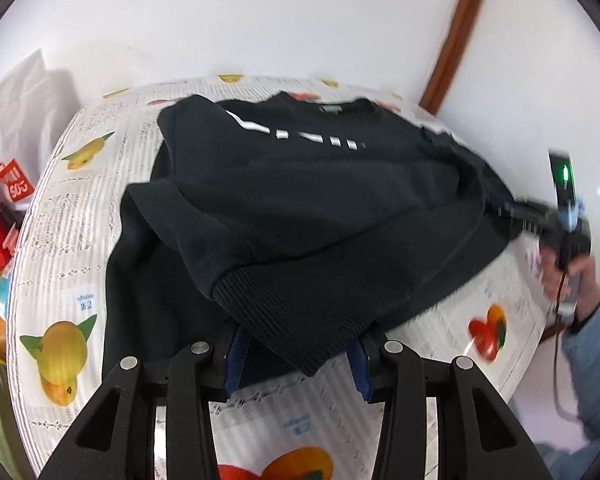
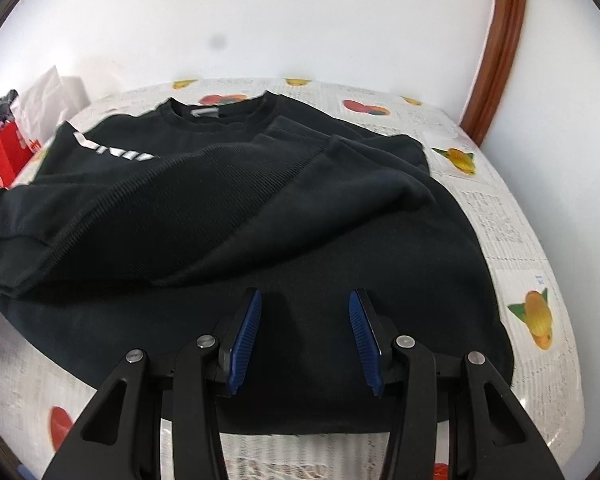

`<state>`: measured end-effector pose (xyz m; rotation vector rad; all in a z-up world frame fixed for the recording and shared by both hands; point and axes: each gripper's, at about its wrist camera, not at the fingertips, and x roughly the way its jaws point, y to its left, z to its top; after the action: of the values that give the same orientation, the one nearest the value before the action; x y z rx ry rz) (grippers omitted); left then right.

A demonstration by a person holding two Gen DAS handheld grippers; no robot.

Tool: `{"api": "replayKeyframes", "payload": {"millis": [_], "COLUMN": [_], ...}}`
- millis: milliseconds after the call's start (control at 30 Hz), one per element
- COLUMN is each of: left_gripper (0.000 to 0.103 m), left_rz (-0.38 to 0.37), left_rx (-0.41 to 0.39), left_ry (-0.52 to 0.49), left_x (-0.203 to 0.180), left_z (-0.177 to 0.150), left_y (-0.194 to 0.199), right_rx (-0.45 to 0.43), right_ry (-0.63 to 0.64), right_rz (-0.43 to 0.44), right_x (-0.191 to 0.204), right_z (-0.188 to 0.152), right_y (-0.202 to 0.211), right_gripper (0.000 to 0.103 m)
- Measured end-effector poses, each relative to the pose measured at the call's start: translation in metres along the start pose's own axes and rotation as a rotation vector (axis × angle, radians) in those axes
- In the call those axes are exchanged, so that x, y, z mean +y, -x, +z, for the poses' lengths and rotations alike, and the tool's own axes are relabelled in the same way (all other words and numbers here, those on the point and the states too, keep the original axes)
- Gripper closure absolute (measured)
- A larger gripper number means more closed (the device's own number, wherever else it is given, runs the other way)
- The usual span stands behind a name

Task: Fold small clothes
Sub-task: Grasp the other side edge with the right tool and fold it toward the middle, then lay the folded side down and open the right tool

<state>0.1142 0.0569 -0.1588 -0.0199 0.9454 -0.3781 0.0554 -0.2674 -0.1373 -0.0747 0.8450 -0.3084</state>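
Observation:
A black sweatshirt (image 1: 300, 208) with white stripes lies on the round table, collar at the far side. Its ribbed hem corner (image 1: 300, 320) hangs over the tips of my left gripper (image 1: 300, 344), whose blue pads stand apart with the cloth draped between and over them. In the right wrist view the sweatshirt (image 2: 260, 220) is partly folded over itself, a ribbed edge lying across its middle. My right gripper (image 2: 304, 308) is open and empty just above the near part of the cloth. The right gripper also shows in the left wrist view (image 1: 520, 212), at the sweatshirt's right edge.
The table (image 1: 60, 248) has a white cloth printed with fruit. A red and white bag (image 1: 12, 184) stands left of the table, also seen in the right wrist view (image 2: 8, 156). A white wall and a brown wooden frame (image 1: 456, 36) are behind.

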Motion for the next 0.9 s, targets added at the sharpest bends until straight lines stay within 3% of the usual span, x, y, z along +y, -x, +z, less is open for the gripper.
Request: {"api": "replayKeyframes", "payload": {"millis": [133,333,467,600,667,833,900], "left_gripper": [0.062,0.056,0.055,0.055,0.055,0.055,0.055], "left_rz": [-0.014,-0.095,-0.015,0.08,0.165,0.245,0.264], "left_rx": [0.009,0.01,0.016,-0.013,-0.018,-0.082,-0.048], "left_ry": [-0.048,-0.134,-0.209,-0.215,-0.235,-0.221,-0.187], "left_x": [0.001,-0.02,-0.035,-0.037,-0.04,-0.036,-0.033], "left_z": [-0.011,-0.015,-0.015,-0.01,-0.008,0.001,0.003], "left_y": [-0.001,0.0,-0.012,-0.014,-0.016,-0.009,-0.018], "right_rx": [0.017,0.031,0.033,0.028,0.025,0.004,0.004], "right_ry": [0.023,-0.019,-0.077,-0.128,-0.13,-0.093,-0.077], "right_rz": [0.023,0.062,0.122,0.17,0.168,0.125,0.095], "right_x": [0.013,0.022,0.017,0.008,0.007,0.014,0.019], "right_z": [0.005,0.012,0.019,0.021,0.02,0.016,0.016], "right_y": [-0.008,-0.021,-0.026,-0.027,-0.028,-0.028,-0.029], "right_gripper": [0.058,0.058,0.059,0.059,0.059,0.061,0.061]}}
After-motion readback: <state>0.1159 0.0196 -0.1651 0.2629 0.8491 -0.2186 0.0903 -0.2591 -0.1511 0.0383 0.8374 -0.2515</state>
